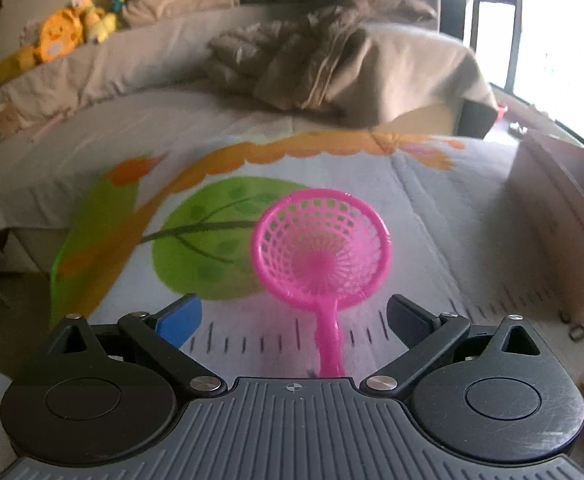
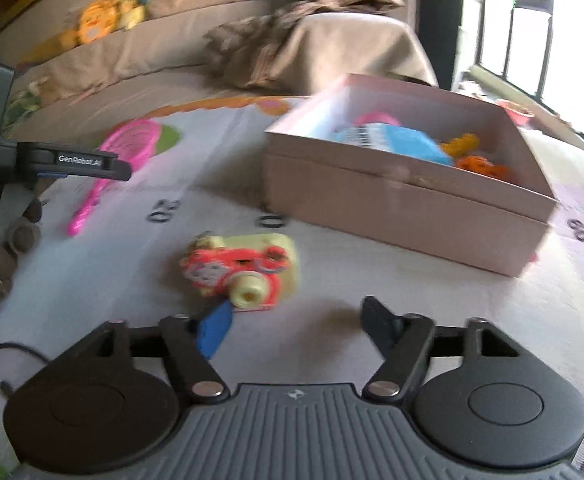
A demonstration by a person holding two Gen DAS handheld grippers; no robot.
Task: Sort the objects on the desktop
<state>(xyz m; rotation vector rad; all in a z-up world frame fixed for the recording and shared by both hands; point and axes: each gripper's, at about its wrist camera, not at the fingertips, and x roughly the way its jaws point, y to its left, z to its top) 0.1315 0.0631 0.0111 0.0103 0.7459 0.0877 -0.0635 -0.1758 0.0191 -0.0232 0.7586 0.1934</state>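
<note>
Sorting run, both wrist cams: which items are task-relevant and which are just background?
Task things:
- pink plastic sieve scoop, lying on the mat between the open left gripper fingers
- yellow and red toy camera, ahead of the open right gripper
- pink cardboard box, already holding toys

Background:
- printed play mat
- grey crumpled blanket
- yellow plush toys
</note>
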